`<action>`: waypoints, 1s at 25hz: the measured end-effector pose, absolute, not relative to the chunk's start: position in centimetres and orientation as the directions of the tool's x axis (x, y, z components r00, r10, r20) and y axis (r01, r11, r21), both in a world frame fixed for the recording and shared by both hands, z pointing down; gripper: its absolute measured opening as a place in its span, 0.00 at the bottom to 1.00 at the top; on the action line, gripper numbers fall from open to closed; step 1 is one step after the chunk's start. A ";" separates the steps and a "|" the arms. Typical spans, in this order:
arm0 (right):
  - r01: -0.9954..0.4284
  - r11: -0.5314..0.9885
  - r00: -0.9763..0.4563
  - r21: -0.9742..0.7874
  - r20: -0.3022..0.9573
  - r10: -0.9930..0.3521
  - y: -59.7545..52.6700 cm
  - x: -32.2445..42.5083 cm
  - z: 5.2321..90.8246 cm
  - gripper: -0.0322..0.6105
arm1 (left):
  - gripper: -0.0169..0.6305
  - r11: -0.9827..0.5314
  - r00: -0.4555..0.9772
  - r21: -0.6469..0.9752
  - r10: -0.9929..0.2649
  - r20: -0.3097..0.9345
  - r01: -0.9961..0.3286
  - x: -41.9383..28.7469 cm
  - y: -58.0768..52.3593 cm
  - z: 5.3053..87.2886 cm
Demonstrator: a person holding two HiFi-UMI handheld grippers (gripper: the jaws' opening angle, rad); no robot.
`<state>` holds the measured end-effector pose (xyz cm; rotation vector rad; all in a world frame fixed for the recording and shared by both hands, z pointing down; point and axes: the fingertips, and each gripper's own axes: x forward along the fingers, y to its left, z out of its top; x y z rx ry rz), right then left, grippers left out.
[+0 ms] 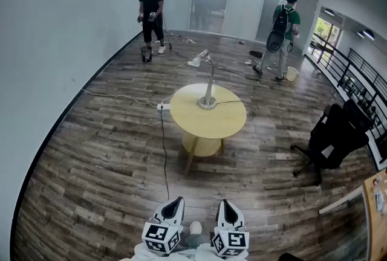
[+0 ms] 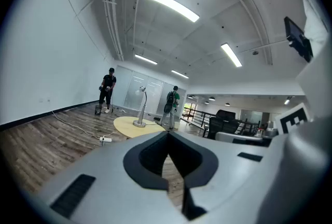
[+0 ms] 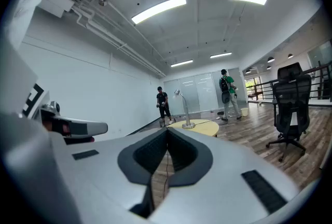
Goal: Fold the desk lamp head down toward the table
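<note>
A silver desk lamp [image 1: 208, 88] stands upright on a round yellow table [image 1: 227, 124] in the middle of the room, its white head [image 1: 196, 61] raised and leaning left. Both grippers are far from it, at the near edge of the head view. My left gripper [image 1: 176, 200] and right gripper [image 1: 224, 202] are side by side, shut and holding nothing. The left gripper view has the lamp [image 2: 141, 111] small beyond the shut left gripper [image 2: 167, 134]. In the right gripper view the lamp [image 3: 183, 111] stands beyond the shut right gripper [image 3: 167, 130].
A cable [image 1: 163, 151] runs across the wooden floor from a power strip [image 1: 162, 107] beside the table. A black office chair [image 1: 332, 139] stands at the right. Two people [image 1: 151, 15] [image 1: 279, 33] stand at the far end. A white wall curves along the left.
</note>
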<state>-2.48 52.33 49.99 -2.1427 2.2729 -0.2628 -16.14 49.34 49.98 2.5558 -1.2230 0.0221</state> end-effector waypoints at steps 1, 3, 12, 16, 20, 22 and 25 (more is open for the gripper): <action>-0.991 0.061 -0.075 -0.122 0.112 -0.991 52.0 -2.6 50.1 0.07 | 0.02 -0.589 0.636 0.269 -0.758 0.144 -0.762 -15.9 49.1 50.1; -0.990 0.079 -0.092 -0.116 0.114 -0.989 51.2 -2.9 50.4 0.07 | 0.02 -0.588 0.635 0.270 -0.759 0.143 -0.763 -15.7 48.4 50.2; -0.985 0.095 -0.113 -0.145 0.123 -0.986 43.3 -1.2 51.3 0.07 | 0.02 -0.574 0.619 0.252 -0.768 0.165 -0.779 -14.2 41.4 50.8; -0.982 0.108 -0.129 -0.157 0.132 -0.983 39.1 0.3 51.3 0.07 | 0.02 -0.573 0.617 0.243 -0.767 0.176 -0.782 -12.1 37.5 50.5; -0.981 0.103 -0.129 -0.163 0.163 -0.978 35.2 2.2 51.9 0.07 | 0.02 -0.578 0.617 0.228 -0.766 0.178 -0.783 -10.1 33.5 50.1; -0.981 0.101 -0.130 -0.166 0.173 -0.976 33.4 3.0 52.2 0.07 | 0.02 -0.586 0.623 0.224 -0.763 0.172 -0.779 -9.0 31.6 50.0; -0.980 0.103 -0.133 -0.170 0.174 -0.976 30.6 4.6 52.5 0.07 | 0.02 -0.594 0.632 0.226 -0.756 0.171 -0.772 -7.3 28.6 50.2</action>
